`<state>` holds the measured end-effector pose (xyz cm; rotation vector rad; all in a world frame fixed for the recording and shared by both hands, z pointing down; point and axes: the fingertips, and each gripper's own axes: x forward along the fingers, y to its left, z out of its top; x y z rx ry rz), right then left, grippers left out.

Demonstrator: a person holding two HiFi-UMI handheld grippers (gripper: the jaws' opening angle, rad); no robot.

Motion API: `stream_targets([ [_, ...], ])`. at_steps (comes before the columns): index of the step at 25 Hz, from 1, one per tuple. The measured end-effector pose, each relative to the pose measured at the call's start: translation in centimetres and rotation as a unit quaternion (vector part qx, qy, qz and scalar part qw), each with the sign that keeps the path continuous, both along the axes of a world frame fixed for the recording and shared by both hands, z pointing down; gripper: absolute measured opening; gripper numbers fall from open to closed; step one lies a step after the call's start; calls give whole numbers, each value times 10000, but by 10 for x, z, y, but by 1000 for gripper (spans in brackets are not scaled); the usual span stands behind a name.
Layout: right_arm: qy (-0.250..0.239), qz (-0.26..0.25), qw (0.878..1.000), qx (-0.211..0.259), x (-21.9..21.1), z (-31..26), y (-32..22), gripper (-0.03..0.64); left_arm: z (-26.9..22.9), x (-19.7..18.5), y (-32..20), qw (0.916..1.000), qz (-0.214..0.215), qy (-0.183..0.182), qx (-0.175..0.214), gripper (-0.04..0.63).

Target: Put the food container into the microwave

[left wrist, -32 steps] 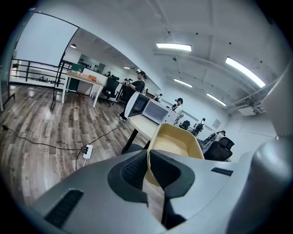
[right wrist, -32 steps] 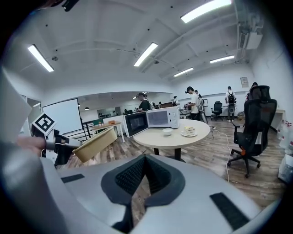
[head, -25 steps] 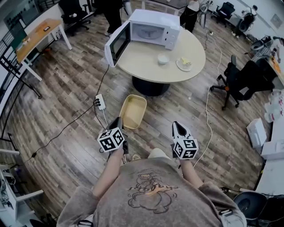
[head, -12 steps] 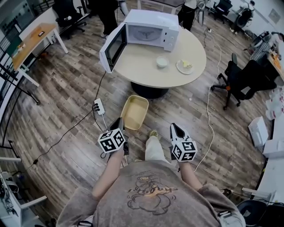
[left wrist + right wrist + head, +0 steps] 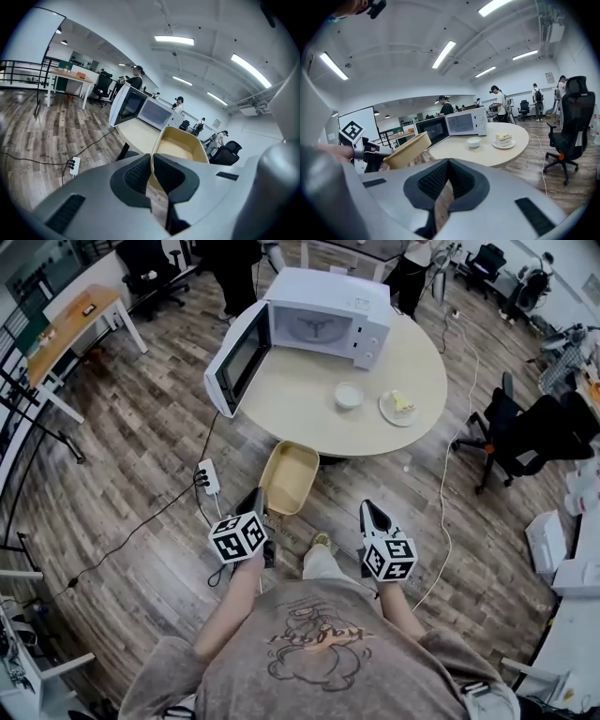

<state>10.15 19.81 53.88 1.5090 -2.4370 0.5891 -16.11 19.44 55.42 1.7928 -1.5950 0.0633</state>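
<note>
My left gripper is shut on the near rim of a tan, empty food container, held out over the wooden floor just short of the round table. In the left gripper view the container rises from between the closed jaws. The white microwave stands at the table's far side with its door swung open to the left. My right gripper is shut with nothing in it, to the right of the container.
A white bowl and a plate with cake sit on the table, right of the microwave. A power strip with cables lies on the floor at left. A black office chair stands right, a wooden desk far left.
The table and microwave have come nearer as the person walks toward them. The container stays in the left gripper; both grippers keep their pose.
</note>
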Motion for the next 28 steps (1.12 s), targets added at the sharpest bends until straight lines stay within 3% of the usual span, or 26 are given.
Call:
stream_targets([
  [14, -34, -475, 9988, 78, 27, -9, -137, 0, -1, 27, -115, 9992, -399, -31, -28, 44],
  [28, -44, -767, 9970, 36, 29, -4, -208, 2, 4, 43, -184, 9988, -493, -13, -24, 44],
])
